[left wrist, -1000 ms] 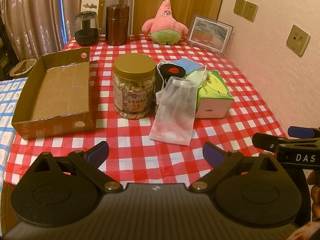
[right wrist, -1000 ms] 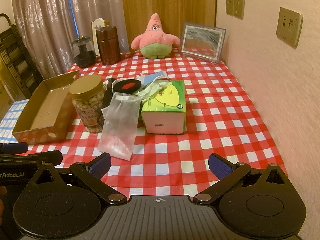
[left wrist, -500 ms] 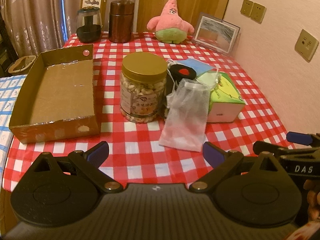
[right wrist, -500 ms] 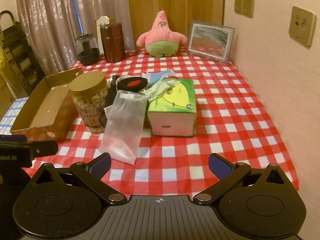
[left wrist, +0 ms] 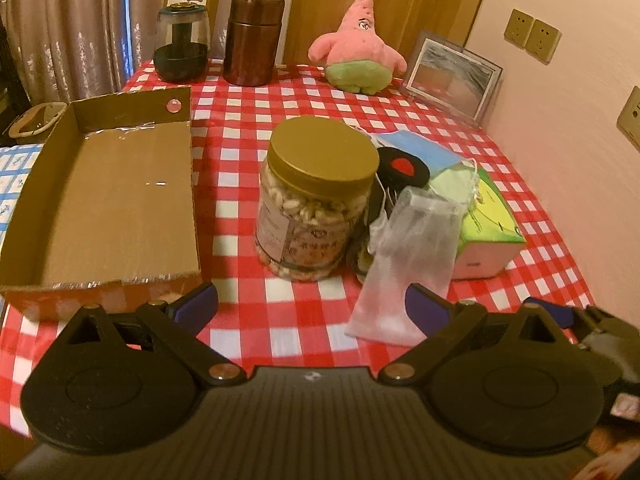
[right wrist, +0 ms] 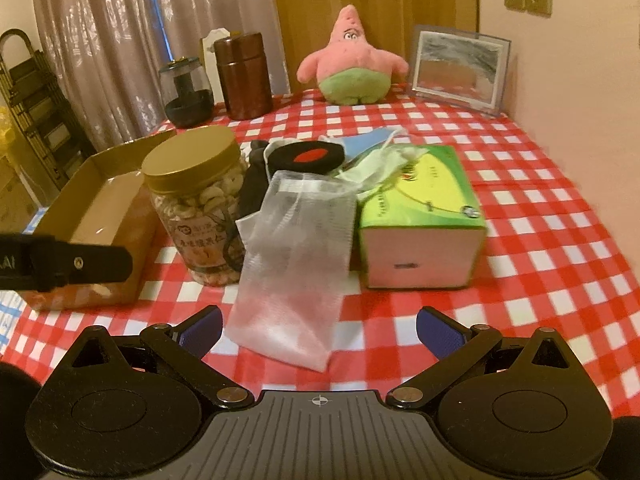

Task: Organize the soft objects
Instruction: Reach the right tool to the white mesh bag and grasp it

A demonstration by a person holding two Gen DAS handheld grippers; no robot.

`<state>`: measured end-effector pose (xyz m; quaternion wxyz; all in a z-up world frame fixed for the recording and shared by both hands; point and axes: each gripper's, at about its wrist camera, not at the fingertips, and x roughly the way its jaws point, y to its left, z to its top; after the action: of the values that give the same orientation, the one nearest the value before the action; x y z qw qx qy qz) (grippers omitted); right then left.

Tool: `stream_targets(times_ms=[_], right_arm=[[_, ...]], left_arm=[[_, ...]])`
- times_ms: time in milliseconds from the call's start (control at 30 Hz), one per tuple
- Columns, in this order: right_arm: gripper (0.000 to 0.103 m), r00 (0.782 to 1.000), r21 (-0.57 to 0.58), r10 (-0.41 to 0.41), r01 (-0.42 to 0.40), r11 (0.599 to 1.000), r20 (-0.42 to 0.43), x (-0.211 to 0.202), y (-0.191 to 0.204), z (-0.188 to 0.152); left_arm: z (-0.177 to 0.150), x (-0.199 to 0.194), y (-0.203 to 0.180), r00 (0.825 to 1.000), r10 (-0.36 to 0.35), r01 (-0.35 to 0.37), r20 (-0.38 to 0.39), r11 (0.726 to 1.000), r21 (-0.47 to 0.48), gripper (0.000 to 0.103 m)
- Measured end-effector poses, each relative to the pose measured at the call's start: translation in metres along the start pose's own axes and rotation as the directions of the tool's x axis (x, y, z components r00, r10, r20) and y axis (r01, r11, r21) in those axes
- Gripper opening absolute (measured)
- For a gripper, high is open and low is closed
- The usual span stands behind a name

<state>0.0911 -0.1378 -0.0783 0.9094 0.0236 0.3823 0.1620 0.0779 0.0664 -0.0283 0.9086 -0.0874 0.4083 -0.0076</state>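
A white mesh pouch lies on the checked tablecloth, leaning on a pile of soft things: a black pad with a red spot, a blue face mask and a pale green cloth. An empty cardboard tray lies to the left. A pink starfish plush sits at the back. My left gripper is open and empty, just short of the pouch. My right gripper is open and empty over the pouch's near end.
A gold-lidded jar of nuts stands between tray and pile. A green tissue box lies right of the pile. A dark glass jar, a brown canister and a picture frame stand at the back. Wall on the right.
Both grippers have moved forward toward the pile; the pouch, jar and tissue box now look closer. Both stay open. Nothing on the table has moved.
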Motion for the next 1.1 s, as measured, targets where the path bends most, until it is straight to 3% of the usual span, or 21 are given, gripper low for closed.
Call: stream_targets(times_ms=[300,600,667,800,967,1100], right_arm=[[0.103,1.000,0.043,-0.022,0.023,0.999,-0.012,0.048,0.010,0.006],[0.102,0.997,0.068,-0.071,0.072,0.995,-0.026,0.084,0.023,0.009],[0.078,0.997,0.051,-0.066,0.067,0.996,-0.038,0.090,0.026,0.010],[0.063,0.996,0.031,-0.074,0.075,0.997,-0.041,0.088,0.027,0.008],[0.032,0.997,0.028,-0.074,0.075,0.997,-0.038,0.075,0.025,0.007],[0.017,0.997,0.018,-0.071,0.072,0.997,-0.025,0.056,0.022,0.007]], left_arm=[[0.018,0.024,0.016,1.000,-0.021,0.021,-0.010,0.999,0.033,0.099],[0.024,0.039,0.037,1.000,-0.011,0.011,-0.016,1.000,0.002,0.099],[0.024,0.041,0.039,1.000,-0.011,0.011,-0.020,1.000,-0.004,0.099],[0.022,0.042,0.040,1.000,-0.013,0.013,-0.025,1.000,-0.011,0.099],[0.019,0.040,0.037,1.000,-0.015,0.015,-0.028,1.000,-0.008,0.099],[0.017,0.033,0.032,0.999,-0.028,0.028,-0.022,1.000,-0.010,0.099]])
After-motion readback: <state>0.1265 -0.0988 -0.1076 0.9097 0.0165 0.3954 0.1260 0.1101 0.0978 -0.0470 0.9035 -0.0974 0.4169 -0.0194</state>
